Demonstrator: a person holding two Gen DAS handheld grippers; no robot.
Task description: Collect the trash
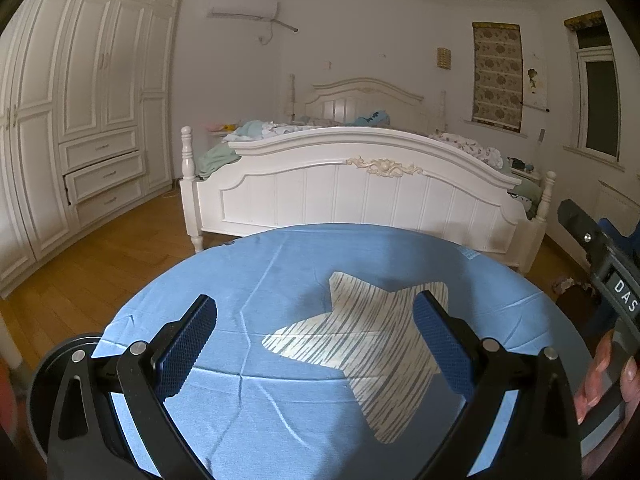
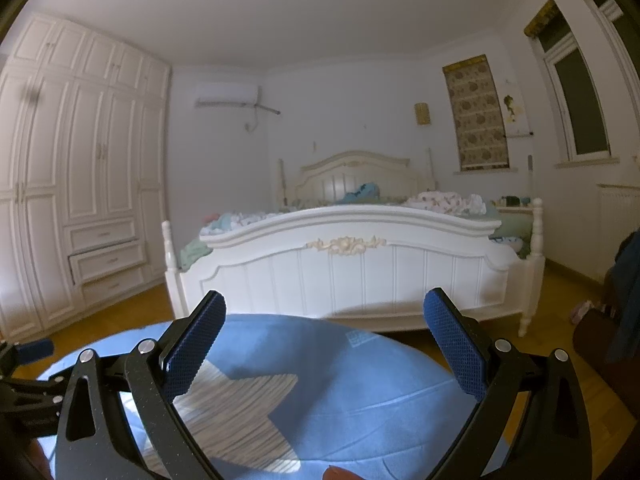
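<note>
Below left hand-held gripper [image 1: 316, 344], star-shaped mat [image 1: 360, 344].

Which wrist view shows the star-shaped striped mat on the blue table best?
The left wrist view: the star-shaped mat lies almost whole on the blue tablecloth, only its right arm crossed by a finger of the open left hand-held gripper. The right wrist view shows it lower left, blurred and partly hidden.

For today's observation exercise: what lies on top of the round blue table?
On the blue table lies a flat star-shaped striped mat. Whatever is under the mat is covered. The left gripper and right gripper are open and hold nothing.
</note>
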